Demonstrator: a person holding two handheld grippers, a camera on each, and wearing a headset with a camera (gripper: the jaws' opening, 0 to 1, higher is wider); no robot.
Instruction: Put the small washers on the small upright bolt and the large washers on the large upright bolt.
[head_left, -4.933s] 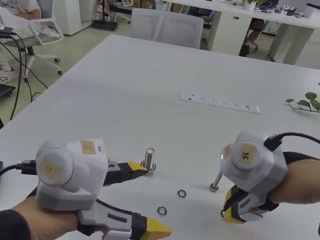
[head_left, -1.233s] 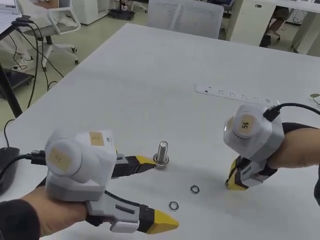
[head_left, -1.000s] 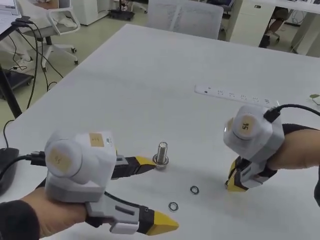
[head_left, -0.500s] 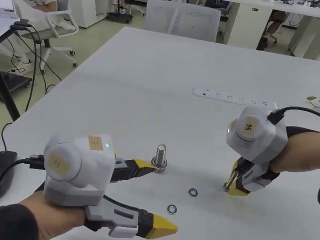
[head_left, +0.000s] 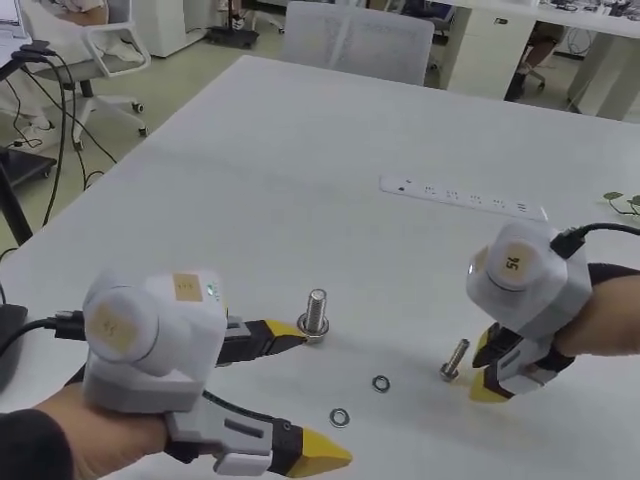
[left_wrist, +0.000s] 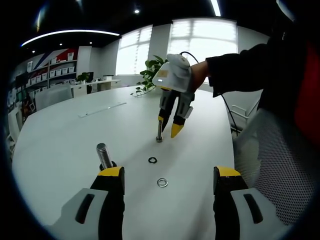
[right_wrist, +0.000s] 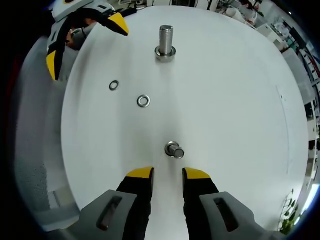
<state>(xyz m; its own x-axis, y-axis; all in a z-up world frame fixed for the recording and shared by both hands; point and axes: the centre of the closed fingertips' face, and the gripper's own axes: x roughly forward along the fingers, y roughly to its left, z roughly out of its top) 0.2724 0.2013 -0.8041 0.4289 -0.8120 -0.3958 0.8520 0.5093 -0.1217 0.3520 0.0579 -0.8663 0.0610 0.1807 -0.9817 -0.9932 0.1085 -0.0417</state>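
Note:
The large bolt (head_left: 315, 314) stands upright with a washer at its base, just past one fingertip of my left gripper (head_left: 300, 397), which is open wide. Two loose washers lie on the table: a small washer (head_left: 380, 383) and a slightly larger washer (head_left: 340, 417). The small bolt (head_left: 455, 358) stands on its head, free of my right gripper (head_left: 480, 370), whose jaws are a little apart just behind it. In the right gripper view the small bolt (right_wrist: 173, 149) sits right ahead of the right gripper (right_wrist: 167, 173). In the left gripper view the large bolt (left_wrist: 104, 155) rises beside the left jaw.
A white power strip (head_left: 462, 198) lies farther back on the white table (head_left: 250, 180). Plant leaves (head_left: 625, 203) reach in at the right edge. An office chair (head_left: 355, 40) stands behind the far table edge.
My right gripper has drawn back to the right off the small bolt, which now stands uncovered. The left gripper has kept its place. The head camera has shifted slightly.

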